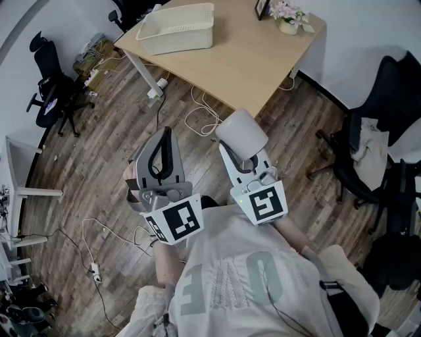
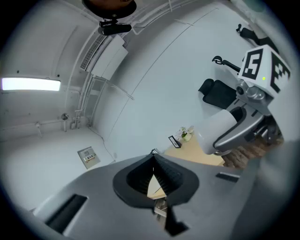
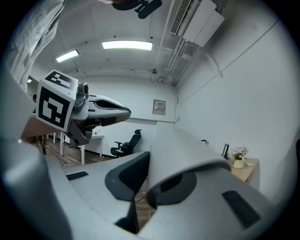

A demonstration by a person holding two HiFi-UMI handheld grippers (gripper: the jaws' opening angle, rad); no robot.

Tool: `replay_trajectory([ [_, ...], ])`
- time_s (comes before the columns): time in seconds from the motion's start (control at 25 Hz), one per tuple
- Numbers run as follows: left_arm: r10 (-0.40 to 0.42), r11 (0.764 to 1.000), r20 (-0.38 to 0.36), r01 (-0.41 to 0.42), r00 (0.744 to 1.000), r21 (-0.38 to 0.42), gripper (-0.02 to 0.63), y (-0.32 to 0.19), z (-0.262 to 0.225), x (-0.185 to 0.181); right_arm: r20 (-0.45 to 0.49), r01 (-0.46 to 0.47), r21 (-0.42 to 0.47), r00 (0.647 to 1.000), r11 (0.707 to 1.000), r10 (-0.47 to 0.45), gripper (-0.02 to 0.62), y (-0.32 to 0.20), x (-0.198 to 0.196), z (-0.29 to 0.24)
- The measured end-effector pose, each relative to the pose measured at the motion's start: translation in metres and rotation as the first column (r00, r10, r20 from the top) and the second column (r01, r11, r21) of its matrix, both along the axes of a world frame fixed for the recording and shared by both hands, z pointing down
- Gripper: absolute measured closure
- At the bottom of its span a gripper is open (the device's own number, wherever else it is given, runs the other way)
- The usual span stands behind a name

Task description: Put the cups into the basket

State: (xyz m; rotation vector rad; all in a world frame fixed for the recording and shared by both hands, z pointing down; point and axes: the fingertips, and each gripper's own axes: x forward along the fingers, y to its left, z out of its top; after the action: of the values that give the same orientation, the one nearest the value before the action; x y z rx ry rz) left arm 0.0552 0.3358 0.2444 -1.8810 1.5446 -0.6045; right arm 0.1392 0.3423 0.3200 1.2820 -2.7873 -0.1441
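A white cup [image 1: 241, 133] is clamped in my right gripper [image 1: 245, 153], held above the wooden floor in front of the person's chest; it also shows in the right gripper view as a pale cylinder [image 3: 187, 152] between the jaws. The cup appears again in the left gripper view [image 2: 216, 130]. My left gripper [image 1: 160, 153] is beside it, jaws closed together with nothing between them. A cream plastic basket [image 1: 177, 27] stands on the light wooden table [image 1: 250, 56] at the top of the head view, well ahead of both grippers.
A small pot of pink flowers [image 1: 288, 16] and a picture frame [image 1: 263, 8] stand at the table's far corner. Black office chairs stand at the left [image 1: 49, 82] and right [image 1: 381, 125]. Cables [image 1: 197, 115] trail over the floor below the table. A white desk [image 1: 20, 184] lies at the left edge.
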Motion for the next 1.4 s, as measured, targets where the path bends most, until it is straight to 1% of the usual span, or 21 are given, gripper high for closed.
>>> replay_trajectory([
  [0.24, 0.0, 1.0, 0.02, 0.0, 1.0, 0.009, 0.597, 0.003, -0.001, 0.002, 0.022, -0.003, 0.005, 1.0, 1.0, 0.003, 0.561, -0.002, 0.001, -0.002],
  [0.44, -0.013, 1.0, 0.03, 0.012, 0.999, 0.017, 0.597, 0.003, -0.008, -0.004, 0.016, 0.008, -0.006, 1.0, 1.0, -0.008, 0.561, 0.0, -0.002, 0.0],
  [0.6, -0.017, 1.0, 0.037, 0.016, 0.999, 0.015, 0.597, 0.005, -0.01, -0.002, 0.078, 0.018, -0.025, 0.997, 1.0, -0.016, 0.561, 0.001, 0.0, -0.004],
  [0.76, -0.045, 0.999, 0.059, 0.045, 0.997, 0.003, 0.597, 0.013, -0.007, -0.008, 0.101, 0.039, -0.051, 0.994, 0.998, -0.034, 0.561, 0.004, -0.002, -0.001],
  [0.88, -0.059, 0.998, 0.03, 0.059, 0.998, 0.005, 0.597, 0.011, -0.008, -0.021, 0.092, 0.068, -0.064, 0.994, 0.996, -0.061, 0.561, 0.005, -0.009, 0.003],
  [0.96, -0.06, 0.998, 0.019, 0.06, 0.998, -0.006, 0.597, 0.009, -0.003, -0.026, 0.075, 0.092, -0.042, 0.993, 0.995, -0.088, 0.561, 0.004, -0.015, 0.002],
  [1.04, -0.066, 0.998, 0.027, 0.067, 0.997, -0.007, 0.597, 0.008, 0.0, -0.029, 0.059, 0.099, -0.022, 0.994, 0.995, -0.097, 0.561, 0.003, -0.019, 0.0],
  [1.16, -0.047, 0.998, 0.017, 0.046, 0.999, 0.036, 0.597, -0.007, -0.017, -0.031, 0.072, 0.094, -0.015, 0.993, 0.995, -0.092, 0.561, -0.008, -0.023, -0.008],
  [1.24, -0.013, 0.999, 0.013, 0.012, 1.0, 0.052, 0.597, -0.021, -0.027, -0.03, 0.076, 0.117, -0.011, 0.99, 0.993, -0.116, 0.561, -0.015, -0.027, -0.015],
  [1.32, 0.031, 0.998, 0.011, -0.031, 0.999, 0.062, 0.597, -0.037, -0.026, -0.025, 0.038, 0.143, 0.016, 0.989, 0.99, -0.143, 0.561, -0.023, -0.032, -0.019],
  [1.4, 0.05, 0.996, 0.034, -0.052, 0.998, 0.072, 0.597, -0.054, -0.024, -0.02, 0.015, 0.15, 0.037, 0.988, 0.988, -0.151, 0.561, -0.033, -0.038, -0.021],
])
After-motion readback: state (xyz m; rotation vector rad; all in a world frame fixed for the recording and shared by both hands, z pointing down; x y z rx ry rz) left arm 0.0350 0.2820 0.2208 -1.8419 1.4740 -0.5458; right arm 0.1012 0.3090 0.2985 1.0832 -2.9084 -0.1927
